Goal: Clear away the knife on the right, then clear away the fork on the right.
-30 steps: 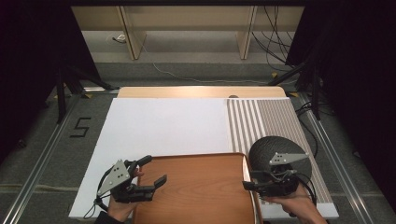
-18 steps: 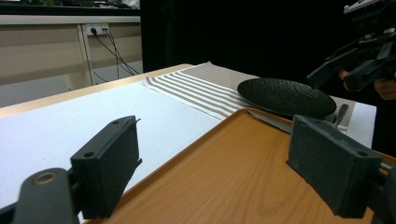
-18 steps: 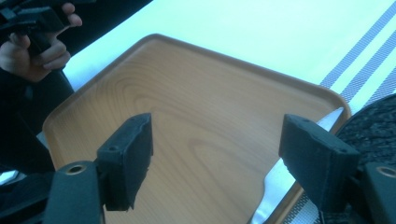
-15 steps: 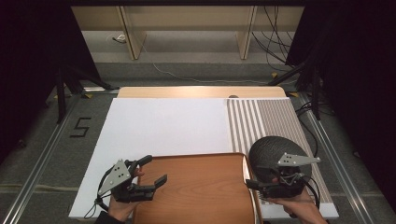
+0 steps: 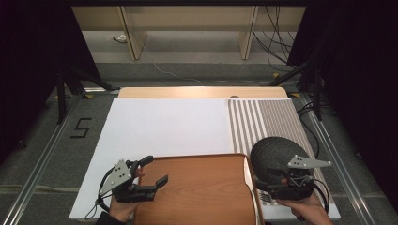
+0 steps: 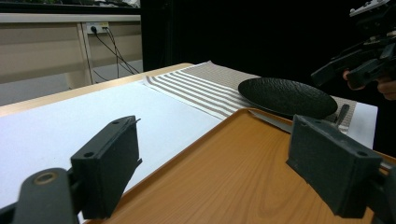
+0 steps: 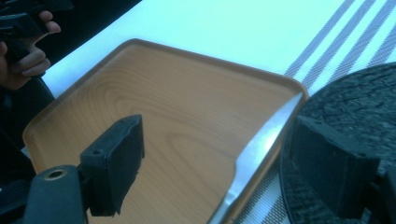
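The knife (image 7: 261,154) lies along the right edge of the wooden tray (image 5: 202,187), just beside the black plate (image 5: 274,157), its long side running near to far. The right gripper (image 7: 215,168) is the closer one; its jaws have just been opening and hold nothing. The left gripper (image 5: 155,173) is open too, at the tray's left edge

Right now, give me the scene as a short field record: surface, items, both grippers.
surface: white board with striped mat on its right part
tray: wooden tray, bare, at near edge
plate: black plate on the mat, right of the tray
knife: knife lying along the tray's right rim beside the plate
left gripper: open, holding nothing, over the tray's left edge
right gripper: jaws just opened, knife between them, unpressed
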`<control>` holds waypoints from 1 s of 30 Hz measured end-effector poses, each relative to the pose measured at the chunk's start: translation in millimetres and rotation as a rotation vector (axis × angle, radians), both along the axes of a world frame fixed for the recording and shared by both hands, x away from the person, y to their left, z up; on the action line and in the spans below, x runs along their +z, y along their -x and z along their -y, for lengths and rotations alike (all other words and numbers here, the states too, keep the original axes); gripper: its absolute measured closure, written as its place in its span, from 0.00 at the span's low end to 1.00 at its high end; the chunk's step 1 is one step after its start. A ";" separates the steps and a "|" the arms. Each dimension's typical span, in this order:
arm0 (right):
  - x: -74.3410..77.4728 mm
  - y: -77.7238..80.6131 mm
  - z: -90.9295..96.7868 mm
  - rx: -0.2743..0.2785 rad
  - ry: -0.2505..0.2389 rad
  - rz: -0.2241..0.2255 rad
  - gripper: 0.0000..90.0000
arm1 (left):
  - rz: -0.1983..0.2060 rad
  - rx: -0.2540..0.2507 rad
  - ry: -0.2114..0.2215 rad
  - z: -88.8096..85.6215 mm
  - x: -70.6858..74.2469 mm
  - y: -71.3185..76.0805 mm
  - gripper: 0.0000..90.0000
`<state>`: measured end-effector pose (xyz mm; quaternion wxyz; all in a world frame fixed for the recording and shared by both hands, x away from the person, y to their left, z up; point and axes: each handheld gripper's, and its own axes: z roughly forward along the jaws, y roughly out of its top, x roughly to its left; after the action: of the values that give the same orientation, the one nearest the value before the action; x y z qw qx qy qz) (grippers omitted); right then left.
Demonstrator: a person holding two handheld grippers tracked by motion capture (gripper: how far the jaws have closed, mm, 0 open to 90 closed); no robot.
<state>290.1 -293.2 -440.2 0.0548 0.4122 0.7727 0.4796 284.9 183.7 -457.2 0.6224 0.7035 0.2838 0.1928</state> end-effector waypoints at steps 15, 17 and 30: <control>-1.3 2.9 10.0 -0.036 0.031 -0.008 0.21 | -0.004 0.002 -0.003 -0.7 -0.4 0.6 0.18; -2.1 2.6 12.4 -0.043 0.038 -0.008 0.21 | -0.004 0.001 -0.007 -0.2 -0.2 0.8 0.18; -2.7 5.9 24.7 -0.095 0.088 -0.009 0.21 | -0.002 -0.005 -0.010 0.5 0.2 0.6 0.18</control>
<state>284.2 -318.0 -442.9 0.0923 0.4476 0.7730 0.4400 284.4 183.1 -457.0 0.6191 0.7073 0.2819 0.1920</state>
